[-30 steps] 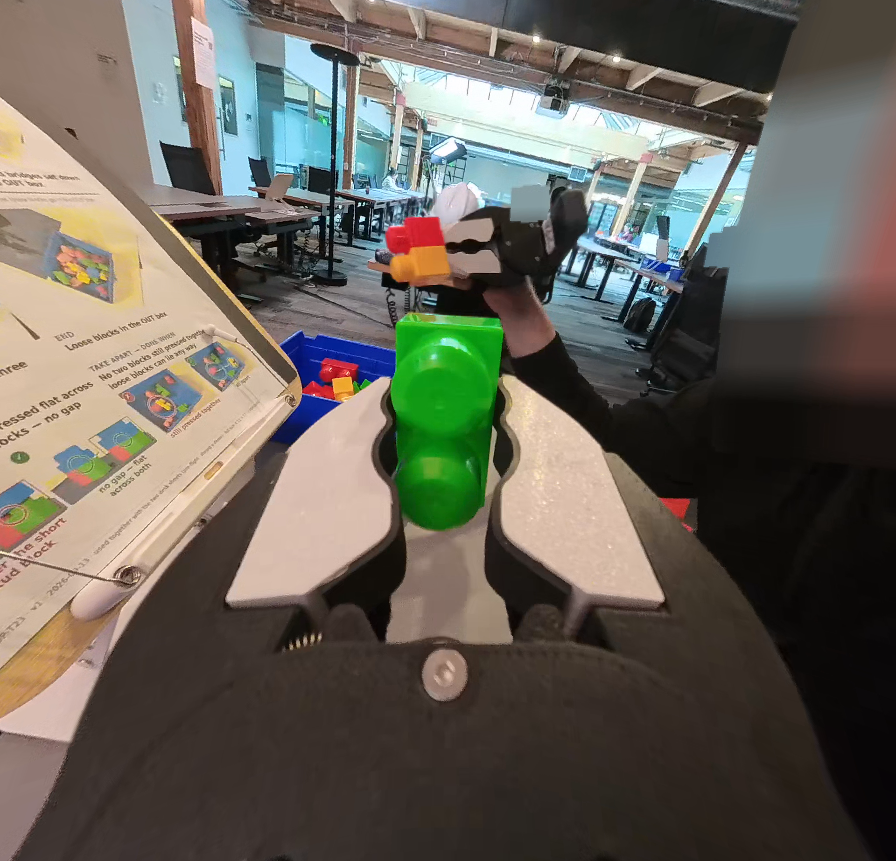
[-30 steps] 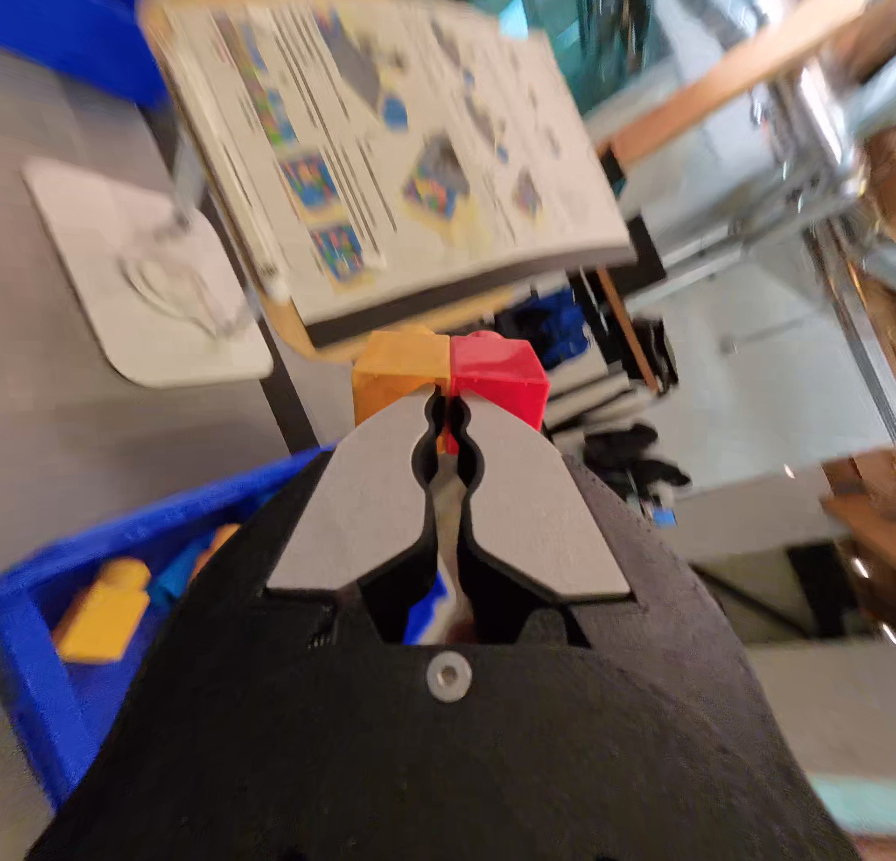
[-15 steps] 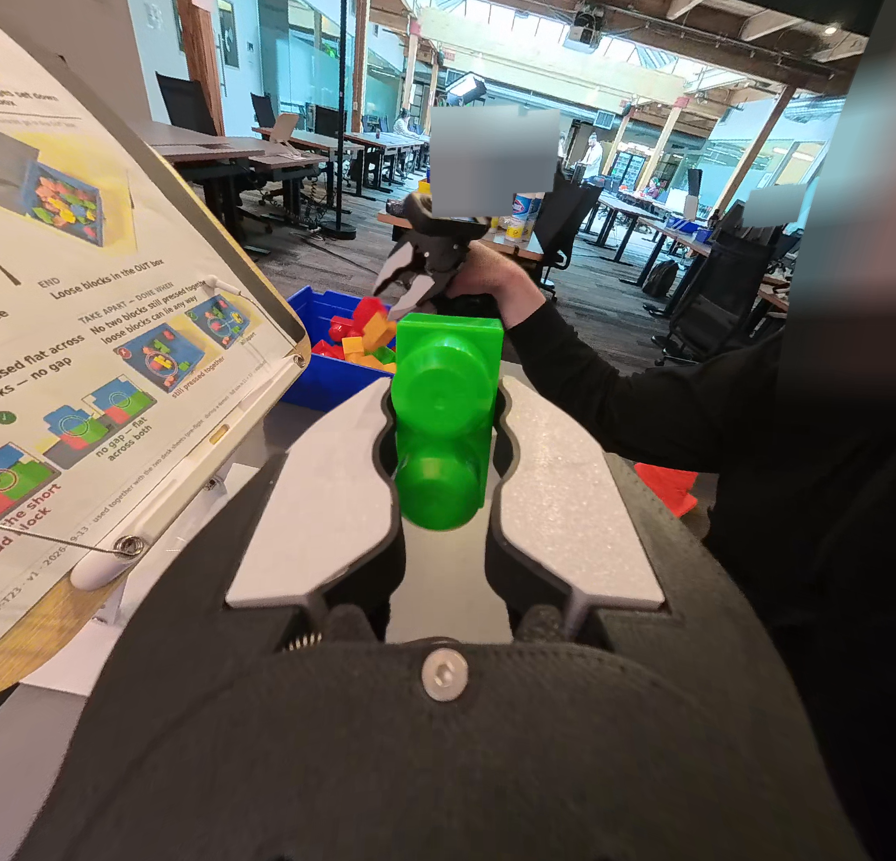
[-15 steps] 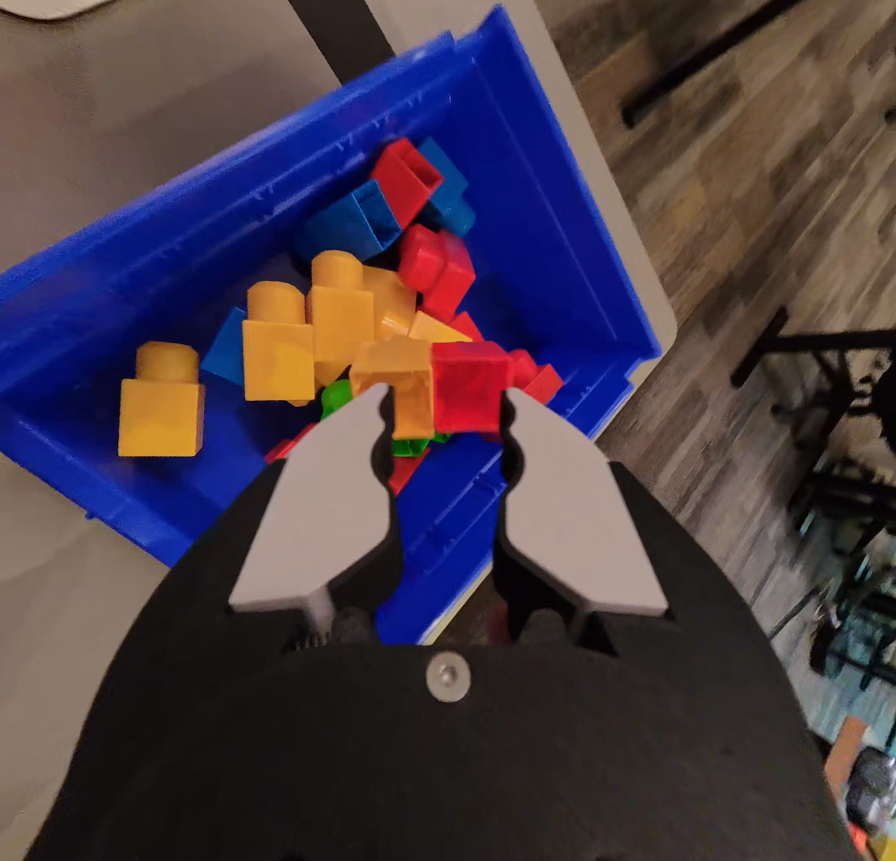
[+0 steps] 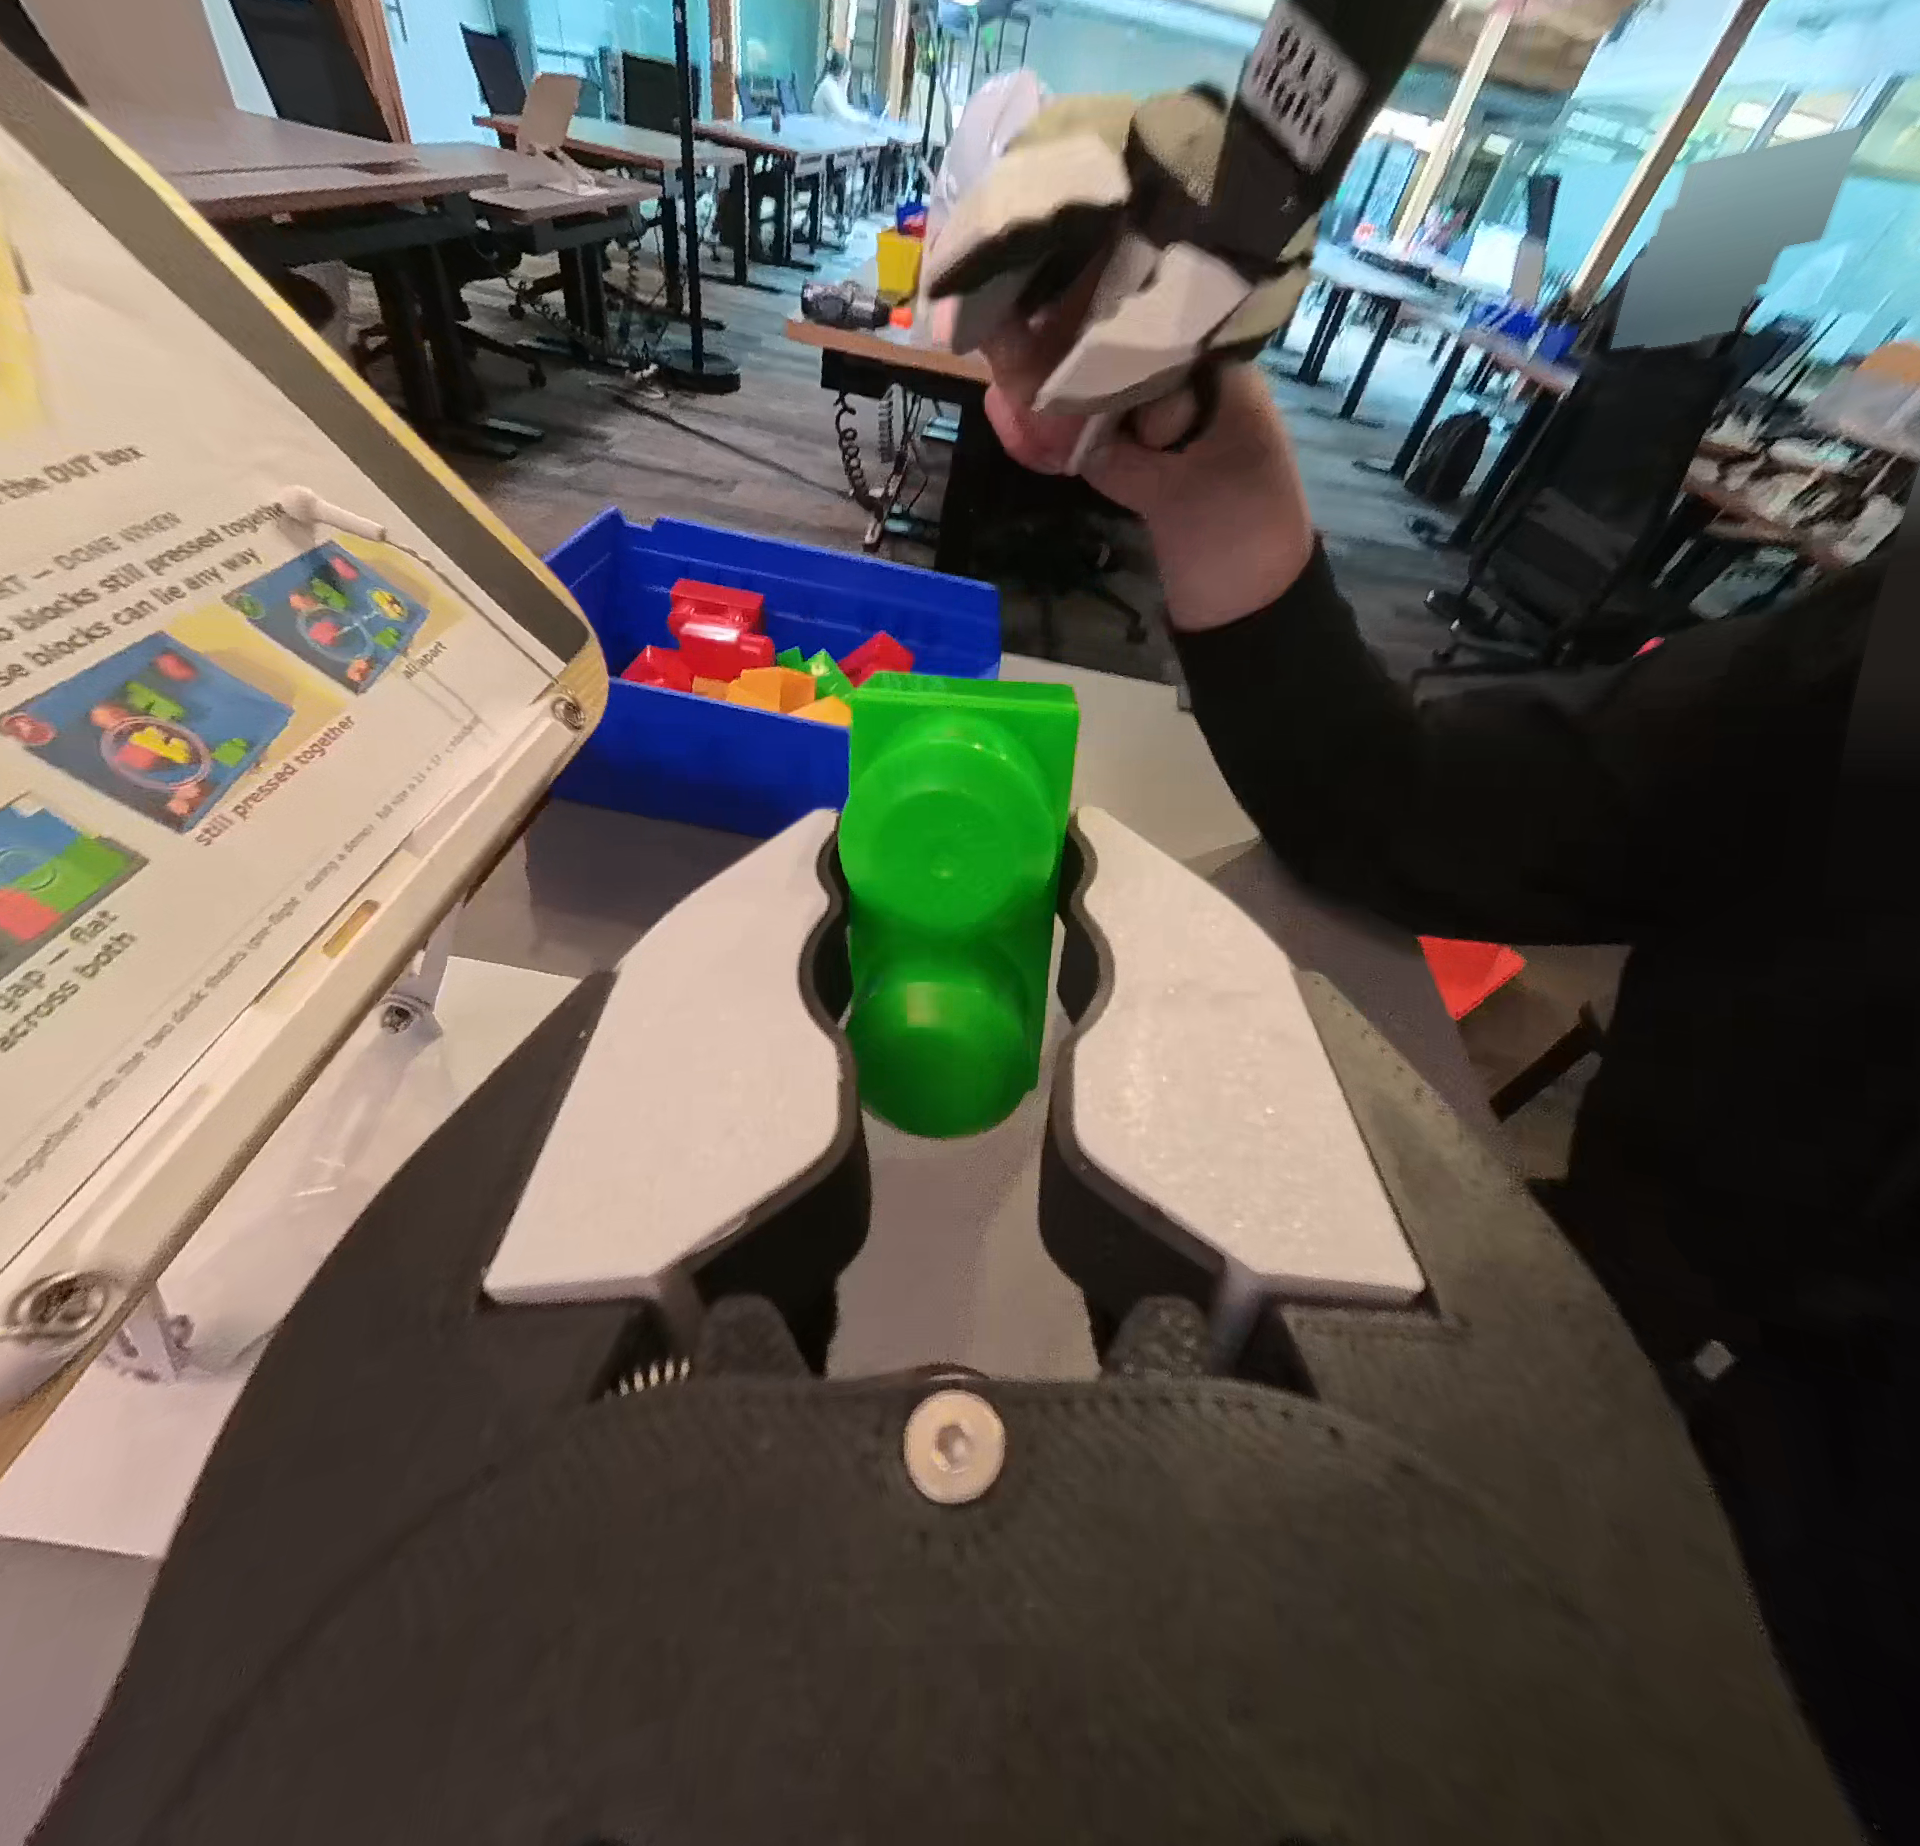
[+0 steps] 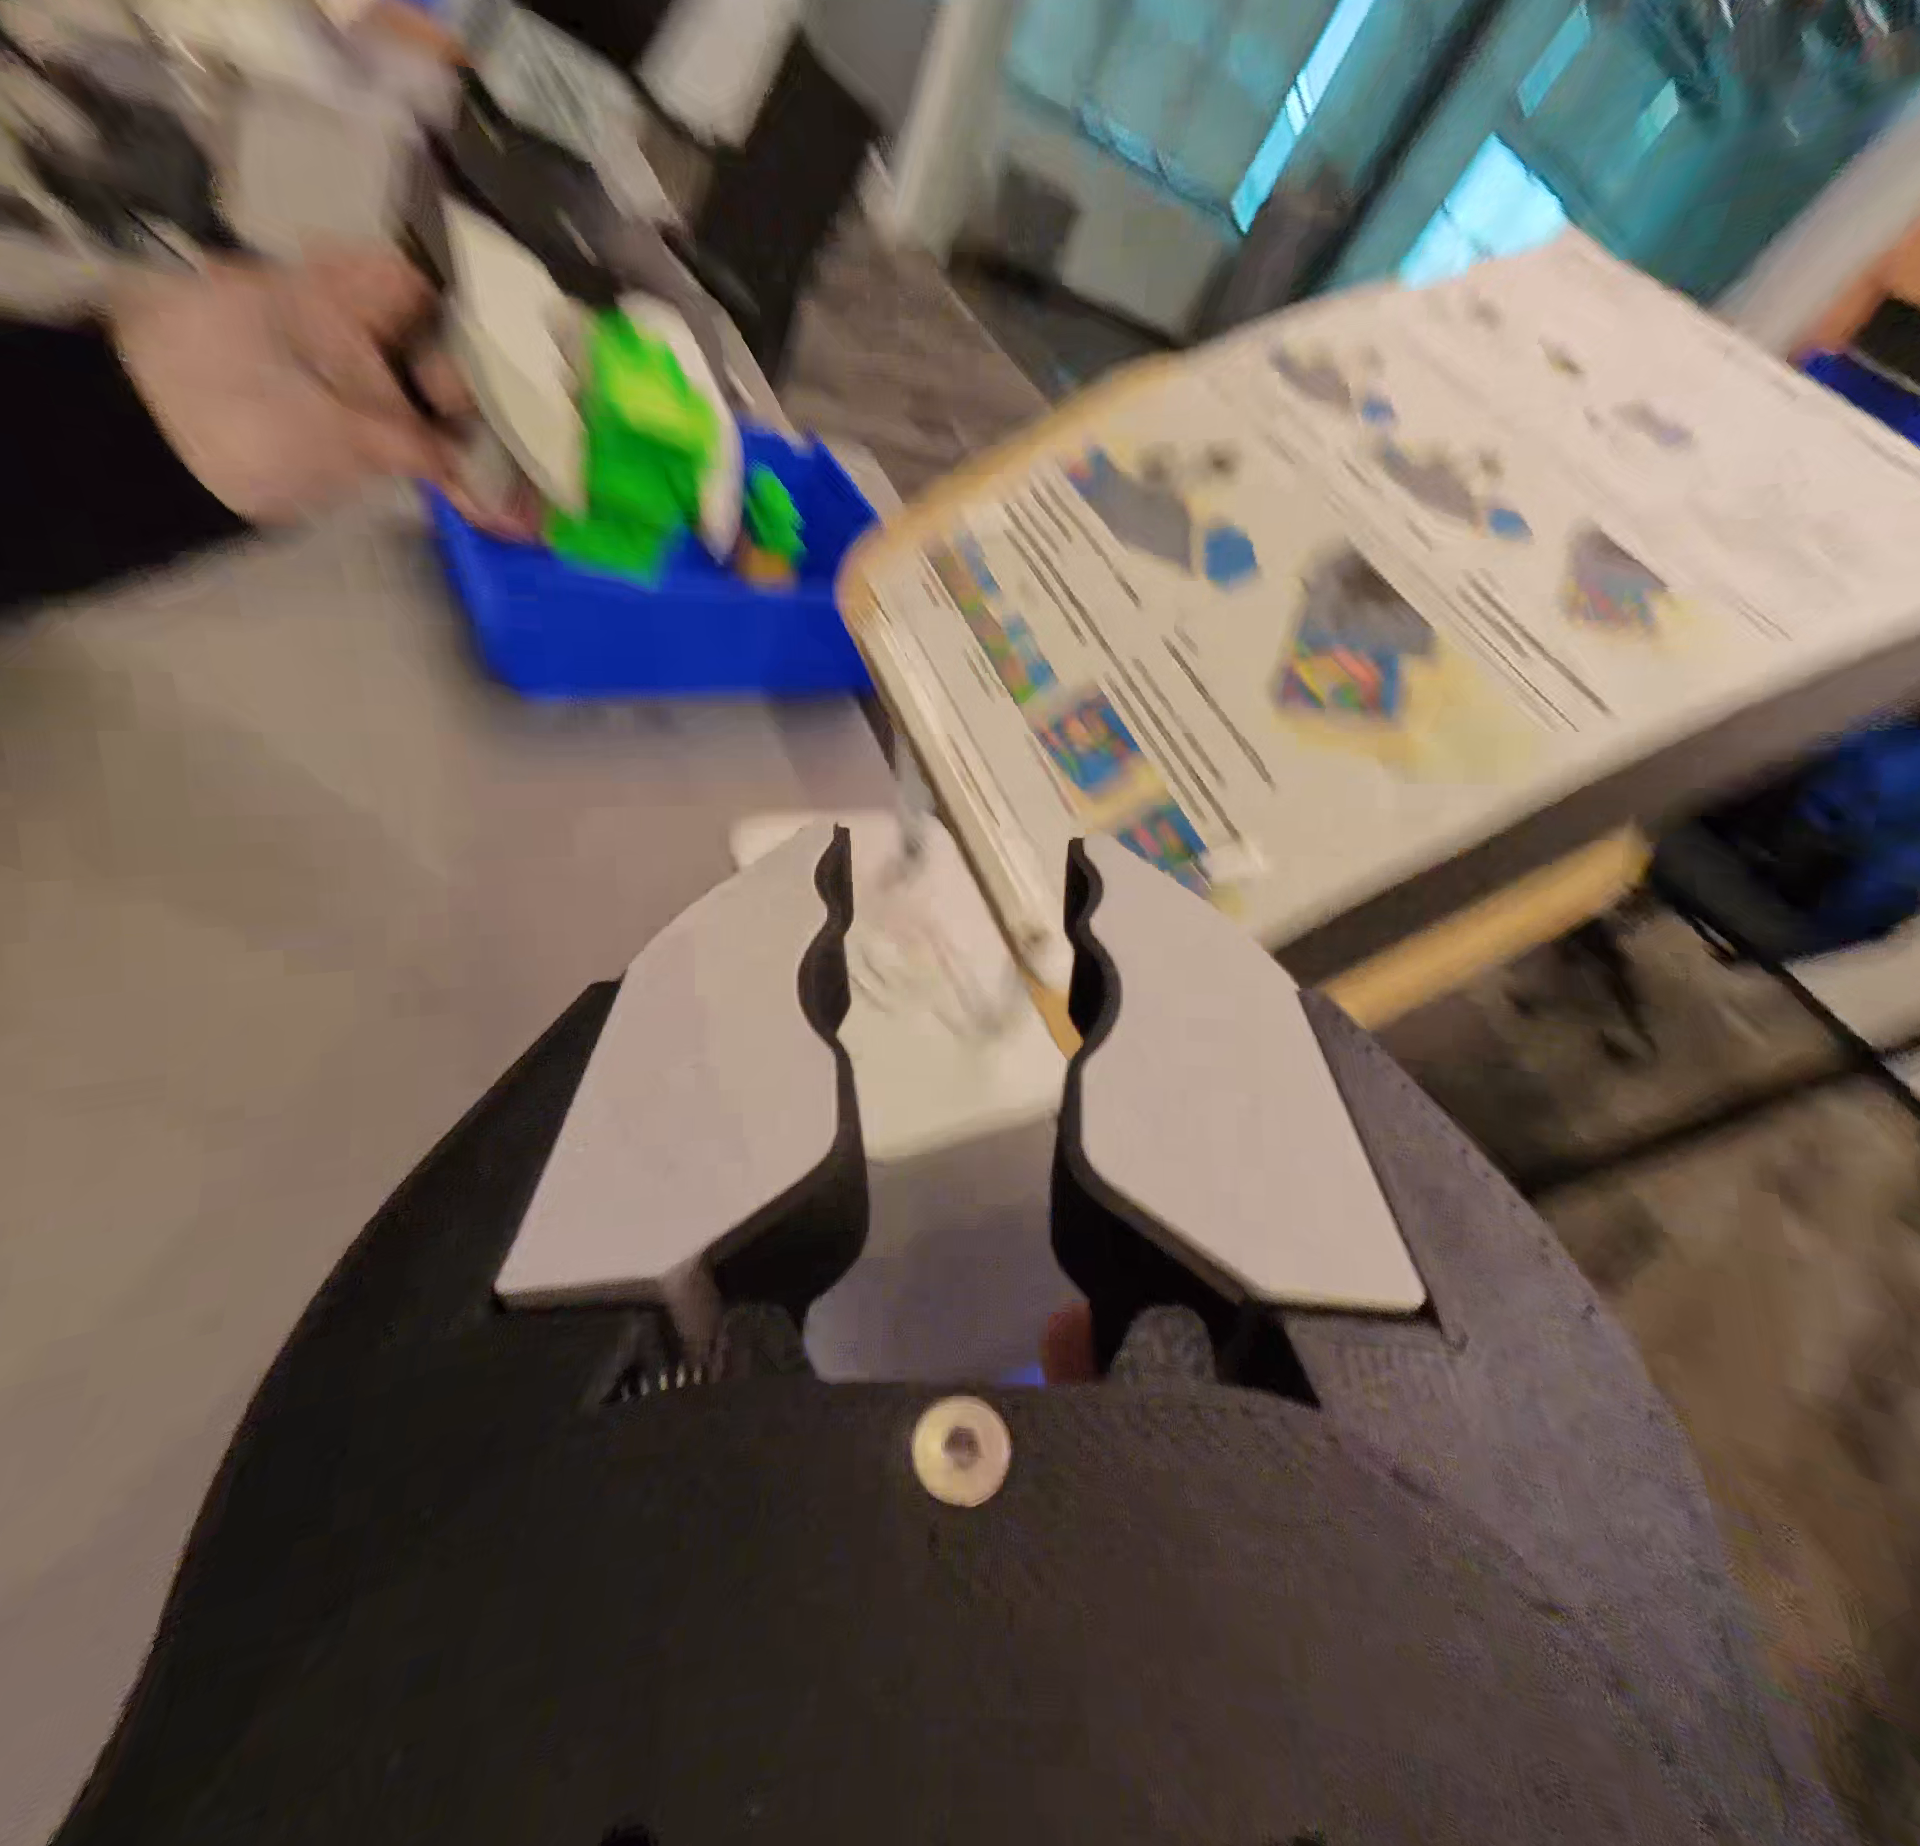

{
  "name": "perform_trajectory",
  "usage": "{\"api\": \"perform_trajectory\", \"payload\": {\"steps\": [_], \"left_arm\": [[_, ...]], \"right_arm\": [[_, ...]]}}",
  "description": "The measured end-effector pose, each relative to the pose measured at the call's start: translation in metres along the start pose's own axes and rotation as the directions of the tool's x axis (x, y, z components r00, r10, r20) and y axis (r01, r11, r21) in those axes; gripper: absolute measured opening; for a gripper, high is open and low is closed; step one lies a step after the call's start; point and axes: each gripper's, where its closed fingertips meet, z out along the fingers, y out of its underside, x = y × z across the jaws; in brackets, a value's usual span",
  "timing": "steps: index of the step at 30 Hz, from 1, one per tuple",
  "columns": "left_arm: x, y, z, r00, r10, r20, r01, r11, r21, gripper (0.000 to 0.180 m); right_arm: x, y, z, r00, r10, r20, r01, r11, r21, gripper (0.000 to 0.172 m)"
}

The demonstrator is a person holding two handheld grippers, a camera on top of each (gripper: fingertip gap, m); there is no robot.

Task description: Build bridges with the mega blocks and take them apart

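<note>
step: drop loose block | left gripper (image 5: pixel 951 851) clamps the green block (image 5: pixel 951 923), just short of the blue bin (image 5: pixel 727 757) | right gripper (image 6: pixel 956 861) wide, nothing in it | we carry the block over the bin's middle before letting go

Bright, even daylight comes from the windows (image 5: pixel 1766 134). The left wrist view is sharp, bowed at its edges. The right wrist view is heavily motion-blurred, the bin (image 6: pixel 644 633) smeared.

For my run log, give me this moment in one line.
left claw: shut on green block | right claw: open, empty | blue bin: loose blocks inside
</note>
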Motion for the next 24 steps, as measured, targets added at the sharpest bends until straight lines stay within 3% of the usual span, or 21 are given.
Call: {"api": "perform_trajectory", "payload": {"steps": [6, 13, 22, 24], "left_arm": [[0.020, 0.013, 0.036, 0.990, 0.138, 0.010, -0.137, 0.986, -0.092, 0.037], [0.038, 0.017, 0.056, 0.970, 0.244, 0.016, -0.241, 0.962, -0.126, 0.036], [0.043, 0.010, 0.056, 0.965, 0.260, -0.008, -0.260, 0.964, -0.060, 0.038], [0.046, 0.002, 0.050, 0.968, 0.251, -0.026, -0.252, 0.968, -0.016, 0.058]], "right_arm": [[-0.073, -0.045, 0.051, 0.957, 0.094, 0.274, -0.159, 0.961, 0.226, 0.042], [-0.114, -0.033, 0.084, 0.876, 0.154, 0.456, -0.258, 0.951, 0.173, 0.040], [-0.115, -0.041, 0.079, 0.881, 0.127, 0.455, -0.251, 0.942, 0.224, 0.036], [-0.103, -0.049, 0.070, 0.900, 0.129, 0.416, -0.258, 0.928, 0.271, 0.036]]}}
